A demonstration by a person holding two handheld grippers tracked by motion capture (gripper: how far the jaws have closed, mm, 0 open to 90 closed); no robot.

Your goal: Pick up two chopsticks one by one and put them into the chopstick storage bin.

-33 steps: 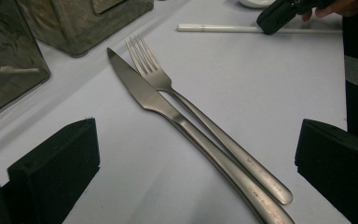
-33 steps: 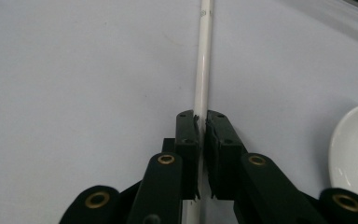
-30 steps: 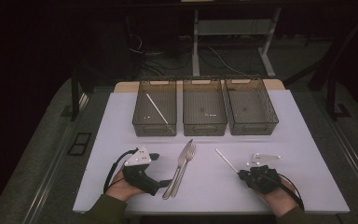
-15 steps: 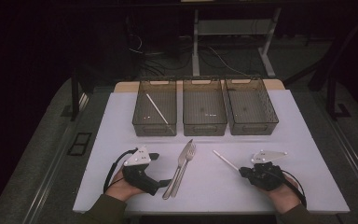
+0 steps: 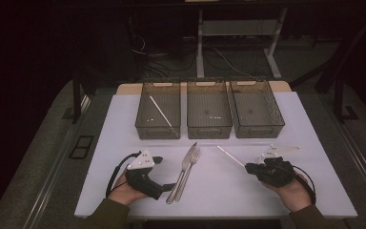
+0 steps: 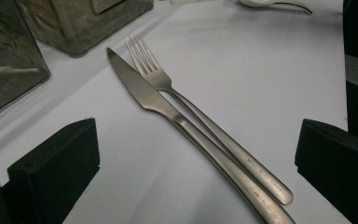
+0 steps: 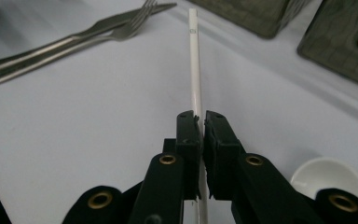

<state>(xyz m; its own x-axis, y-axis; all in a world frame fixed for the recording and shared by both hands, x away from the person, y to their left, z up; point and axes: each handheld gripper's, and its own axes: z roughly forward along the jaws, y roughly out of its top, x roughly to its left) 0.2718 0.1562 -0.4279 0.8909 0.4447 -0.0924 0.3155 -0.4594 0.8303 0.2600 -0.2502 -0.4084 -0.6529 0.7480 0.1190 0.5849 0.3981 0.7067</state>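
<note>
My right gripper [image 7: 200, 116] is shut on a white chopstick [image 7: 194, 60], which sticks out ahead of the jaws a little above the white table. From the high view, that chopstick [image 5: 229, 156] points up-left from the right gripper [image 5: 249, 167]. A steel knife [image 5: 187, 164] and fork [image 5: 194, 161] lie side by side at the table's middle. My left gripper [image 5: 164, 172] rests just left of them, open. In the left gripper view its jaws stand wide either side of the knife [image 6: 140, 88] and fork [image 6: 154, 70] handles without touching them.
Three clear bins stand in a row at the back: the left bin [image 5: 157, 131] holds another white chopstick [image 5: 160, 110], beside the middle bin [image 5: 208, 130] and right bin [image 5: 257, 130]. A white spoon [image 7: 328, 179] lies near the right gripper.
The right gripper has risen slightly with the chopstick in it, and the stick's tip is now higher. The left hand has stayed put.
</note>
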